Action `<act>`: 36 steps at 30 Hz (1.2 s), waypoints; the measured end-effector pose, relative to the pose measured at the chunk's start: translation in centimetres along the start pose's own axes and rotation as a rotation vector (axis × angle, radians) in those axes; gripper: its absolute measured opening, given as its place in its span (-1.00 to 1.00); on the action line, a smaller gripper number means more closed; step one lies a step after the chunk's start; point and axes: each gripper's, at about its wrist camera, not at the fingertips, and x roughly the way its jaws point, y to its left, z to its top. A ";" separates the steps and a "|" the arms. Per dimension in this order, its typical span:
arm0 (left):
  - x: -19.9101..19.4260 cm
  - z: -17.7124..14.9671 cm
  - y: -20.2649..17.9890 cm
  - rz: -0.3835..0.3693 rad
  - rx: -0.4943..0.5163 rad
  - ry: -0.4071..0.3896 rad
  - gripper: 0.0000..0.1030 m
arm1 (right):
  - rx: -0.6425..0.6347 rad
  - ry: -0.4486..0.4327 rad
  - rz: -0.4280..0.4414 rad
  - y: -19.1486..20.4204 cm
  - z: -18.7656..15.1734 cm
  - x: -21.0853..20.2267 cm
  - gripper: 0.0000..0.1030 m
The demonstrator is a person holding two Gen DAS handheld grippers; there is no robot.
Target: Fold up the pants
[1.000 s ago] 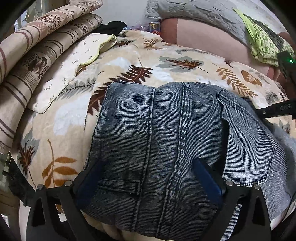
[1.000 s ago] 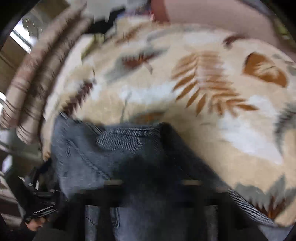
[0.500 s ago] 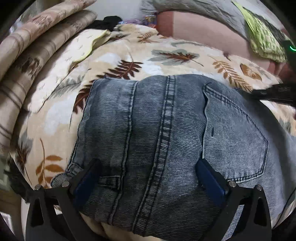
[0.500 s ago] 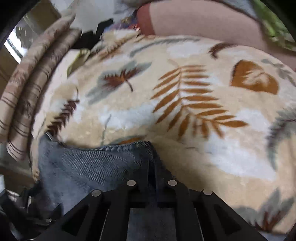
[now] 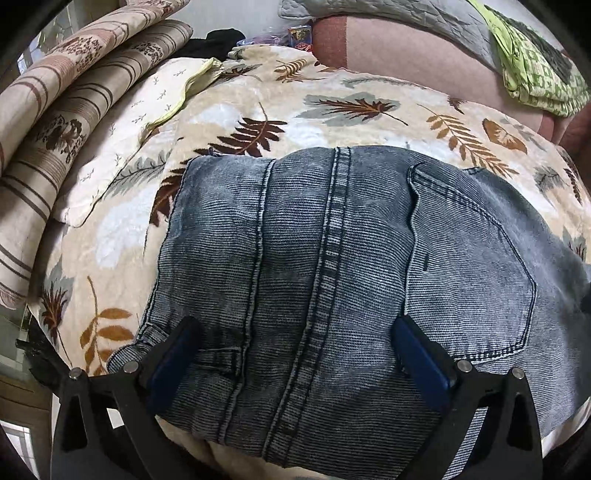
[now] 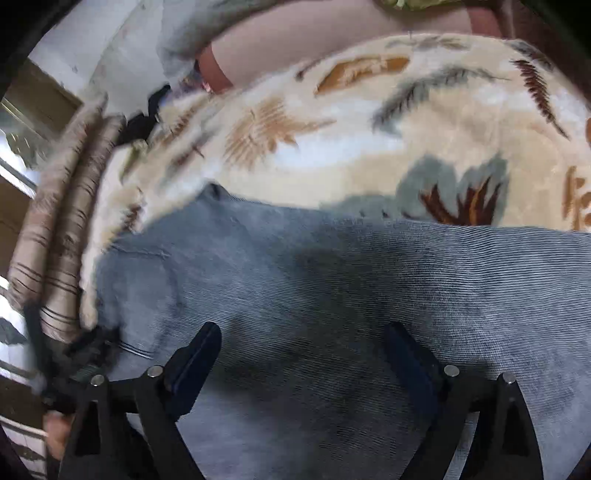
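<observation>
Grey-blue denim pants (image 5: 332, 258) lie on a leaf-print blanket (image 5: 258, 110), seat side up, with a back pocket (image 5: 469, 258) at the right. My left gripper (image 5: 295, 328) is open, its blue-padded fingers (image 5: 173, 354) spread over the waistband end, holding nothing. In the right wrist view the pants (image 6: 351, 295) stretch across the lower frame, blurred. My right gripper (image 6: 301, 332) is open above the denim and empty.
Striped rolled bedding (image 5: 55, 110) lies along the left. A pale pillow (image 5: 122, 140) sits beside it. A pink cushion (image 5: 406, 55), grey quilt (image 5: 369, 14) and green checked cloth (image 5: 535, 66) lie at the far side. The blanket edge drops off at the near left.
My right gripper was shut on the pants' edge half a second ago; it has let go, opened and shifted right over the denim. My left gripper stays open and has barely moved.
</observation>
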 end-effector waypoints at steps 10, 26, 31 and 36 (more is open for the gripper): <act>-0.2 0.0 -0.2 0.020 0.010 0.002 1.00 | 0.133 -0.044 0.051 -4.7 -2.2 -0.7 0.73; -4.6 0.3 -0.3 -0.007 0.001 -0.080 0.99 | 0.275 -0.293 0.024 -11.8 -6.2 -12.5 0.64; -2.8 -0.5 -2.3 0.047 0.117 -0.041 0.99 | 0.442 -0.277 -0.069 -19.2 -8.0 -13.0 0.64; -1.7 -0.4 -1.0 0.004 0.041 0.003 1.00 | 0.412 -0.355 -0.053 -18.5 -6.9 -16.3 0.63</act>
